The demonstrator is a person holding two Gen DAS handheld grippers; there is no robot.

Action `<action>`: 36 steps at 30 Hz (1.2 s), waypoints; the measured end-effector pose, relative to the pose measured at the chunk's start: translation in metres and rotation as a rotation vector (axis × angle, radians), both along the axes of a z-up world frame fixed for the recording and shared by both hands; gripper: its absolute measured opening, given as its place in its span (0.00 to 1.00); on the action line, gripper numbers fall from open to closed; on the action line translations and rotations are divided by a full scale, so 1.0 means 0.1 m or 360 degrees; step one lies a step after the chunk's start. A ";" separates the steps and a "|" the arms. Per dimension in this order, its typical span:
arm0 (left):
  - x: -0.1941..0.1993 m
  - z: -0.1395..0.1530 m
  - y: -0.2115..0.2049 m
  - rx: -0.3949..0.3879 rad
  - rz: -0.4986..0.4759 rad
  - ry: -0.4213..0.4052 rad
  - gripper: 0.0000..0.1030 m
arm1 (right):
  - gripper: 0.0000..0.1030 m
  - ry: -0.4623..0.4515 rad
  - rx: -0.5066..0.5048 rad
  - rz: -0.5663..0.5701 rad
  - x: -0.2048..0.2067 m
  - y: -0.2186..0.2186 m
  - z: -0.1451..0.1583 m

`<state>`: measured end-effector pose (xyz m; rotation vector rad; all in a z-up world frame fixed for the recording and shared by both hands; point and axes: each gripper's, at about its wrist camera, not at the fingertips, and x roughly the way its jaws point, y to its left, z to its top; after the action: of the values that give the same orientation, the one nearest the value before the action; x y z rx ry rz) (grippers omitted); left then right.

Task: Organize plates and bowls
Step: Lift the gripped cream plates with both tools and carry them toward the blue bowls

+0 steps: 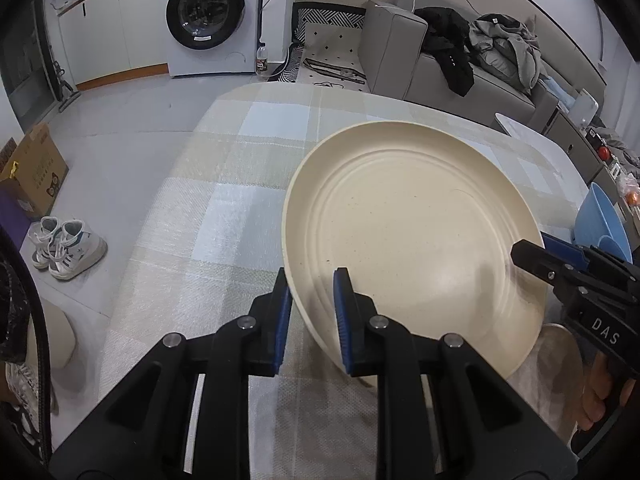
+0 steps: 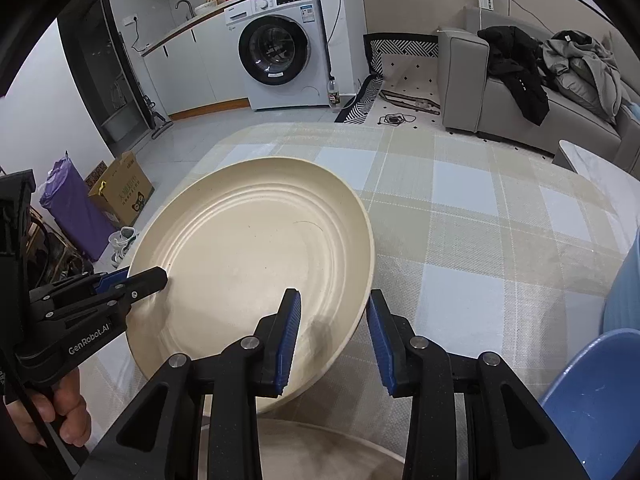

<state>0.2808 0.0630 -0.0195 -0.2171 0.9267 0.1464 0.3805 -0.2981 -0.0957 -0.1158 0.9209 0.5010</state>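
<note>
A large cream plate [image 1: 412,236] [image 2: 256,264] is held tilted above the checked tablecloth. My left gripper [image 1: 310,276] straddles its near-left rim, one finger above and one below, pinched on the rim. My right gripper [image 2: 334,300] straddles the opposite rim with its fingers wider apart, and its pads do not clearly touch the rim. Each gripper shows in the other's view: the right [image 1: 532,254], the left [image 2: 156,276]. A second beige plate [image 2: 320,448] lies under the cream one. Blue bowls [image 2: 600,392] [image 1: 600,224] sit at the right.
The table [image 2: 460,240] has a beige and pale blue checked cloth. On the floor beyond it are a washing machine [image 2: 280,52], a cardboard box [image 2: 120,188], shoes [image 1: 66,244] and a grey sofa [image 2: 540,92] with clothes.
</note>
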 end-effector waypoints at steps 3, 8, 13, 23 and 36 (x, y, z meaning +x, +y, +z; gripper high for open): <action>-0.08 0.10 -0.05 0.0005 -0.0004 -0.0018 0.17 | 0.35 -0.0022 0.0013 -0.0001 -0.06 -0.04 0.08; -0.24 0.26 -0.15 0.0017 -0.0024 -0.0051 0.17 | 0.35 -0.0052 0.0058 -0.0018 -0.17 -0.13 0.20; -0.41 0.40 -0.26 0.0025 -0.0035 -0.0076 0.17 | 0.35 -0.0082 0.0095 -0.0022 -0.31 -0.24 0.30; -0.83 0.70 -0.49 0.0031 -0.0060 -0.0138 0.17 | 0.35 -0.0184 0.0154 -0.0016 -0.66 -0.44 0.53; -1.29 0.94 -0.78 0.0038 -0.0116 -0.0203 0.17 | 0.35 -0.0281 0.0169 -0.0021 -1.19 -0.71 0.71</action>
<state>0.1518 -0.0148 0.0749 -0.1683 0.8047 0.0757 0.2617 -0.3696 -0.0248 -0.0567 0.7205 0.5180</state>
